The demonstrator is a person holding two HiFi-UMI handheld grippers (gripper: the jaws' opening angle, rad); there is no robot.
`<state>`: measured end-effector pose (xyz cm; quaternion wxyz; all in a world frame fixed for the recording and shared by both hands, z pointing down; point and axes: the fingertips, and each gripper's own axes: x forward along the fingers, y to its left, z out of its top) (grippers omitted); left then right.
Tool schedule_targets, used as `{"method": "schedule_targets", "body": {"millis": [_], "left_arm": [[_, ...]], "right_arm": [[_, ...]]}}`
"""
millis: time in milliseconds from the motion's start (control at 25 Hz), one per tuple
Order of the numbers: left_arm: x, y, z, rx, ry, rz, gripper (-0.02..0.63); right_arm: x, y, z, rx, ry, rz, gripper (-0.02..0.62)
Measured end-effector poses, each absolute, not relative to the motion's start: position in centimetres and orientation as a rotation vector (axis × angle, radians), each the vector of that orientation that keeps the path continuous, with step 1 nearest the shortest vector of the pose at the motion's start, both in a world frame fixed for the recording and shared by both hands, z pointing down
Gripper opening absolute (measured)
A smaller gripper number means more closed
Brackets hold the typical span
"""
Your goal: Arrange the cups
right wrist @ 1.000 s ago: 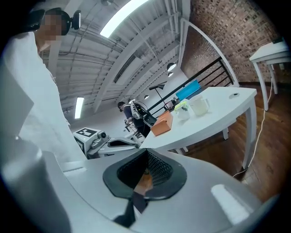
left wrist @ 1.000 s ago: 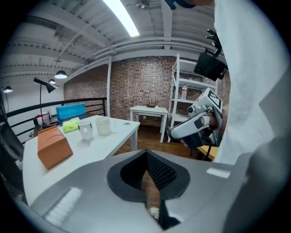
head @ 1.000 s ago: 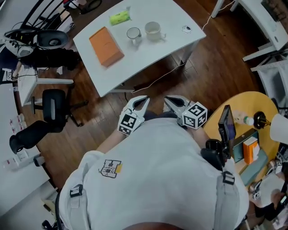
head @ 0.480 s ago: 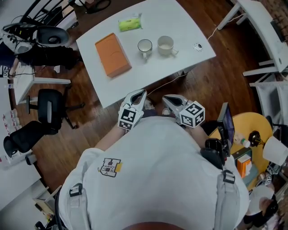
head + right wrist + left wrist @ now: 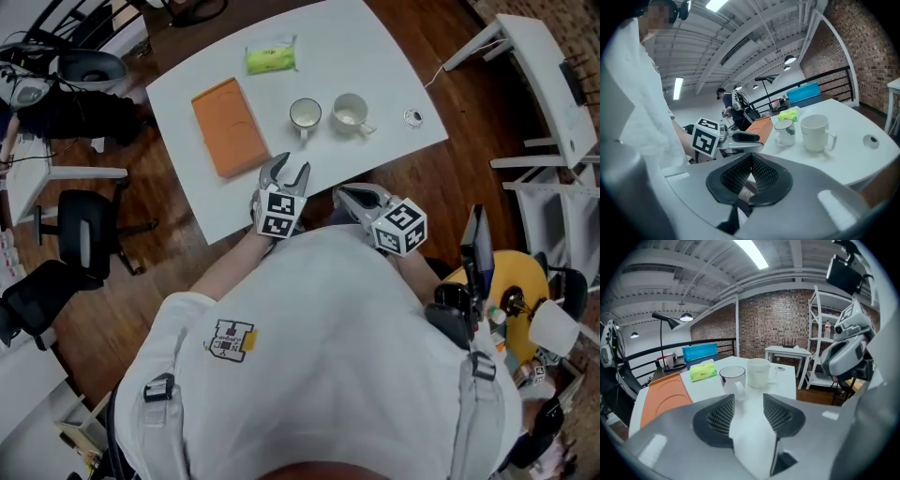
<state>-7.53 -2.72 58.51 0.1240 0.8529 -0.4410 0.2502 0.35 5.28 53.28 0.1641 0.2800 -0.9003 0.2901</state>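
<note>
In the head view, a person in a white shirt [image 5: 319, 375] is leaning toward a white table [image 5: 375, 47] in the upper part of the frame. Two cups are standing side by side near the table's centre. A dark-rimmed cup [image 5: 305, 114] is on the left and a white mug [image 5: 350, 111] is just to its right, close but not touching. An orange tray [image 5: 229, 127] is lying to the left of them. A green packet [image 5: 270, 57] is sitting above them toward the far edge, and a small round object [image 5: 413, 117] is resting at the right, apart from the mug.

The left gripper [image 5: 288, 169] is reaching over the table's near edge, just beside the tray's lower right corner and below the dark-rimmed cup. Its fingers [image 5: 718, 416] are opening, standing partly spread and pinching nothing. In the left gripper view only the table's white surface is showing in the gap, with both cups standing beyond the tips.

The right gripper [image 5: 342, 194] is hanging lower in the frame, off the table and over the wooden floor [image 5: 450, 173], below the white mug. Its fingers [image 5: 763, 176] are pressing together on nothing.
</note>
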Motion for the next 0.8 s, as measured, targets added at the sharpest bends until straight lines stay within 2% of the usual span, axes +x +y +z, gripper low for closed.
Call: {"method": "schedule_targets", "body": {"millis": [80,240,400,480,800], "left_arm": [[-6.9,-4.8,59.6,2.445,-1.342,0.75,0.209],[-5.8,-9.1,60.9,2.378,-1.446,0.766,0.366],[-4.4,-11.9,61.8,2.381,-1.468,0.77,0.44],[-4.4,-13.1,62.2,2.365,-1.494,0.785,0.462],[-4.8,-16.3,62.9,2.414,-1.459,0.818,0.465]], "right_arm": [[1.2,4.0,53.3,0.768,-2.56,0.801,0.0],[3.5,0.8,52.7,0.715,-2.563,0.747,0.0],[5.3,-1.6,52.9,0.679,-2.565,0.722,0.0],[5.9,-2.2,53.0,0.654,-2.568,0.713,0.0],[7.4,-4.2,53.4,0.614,-2.58,0.702,0.0]]}}
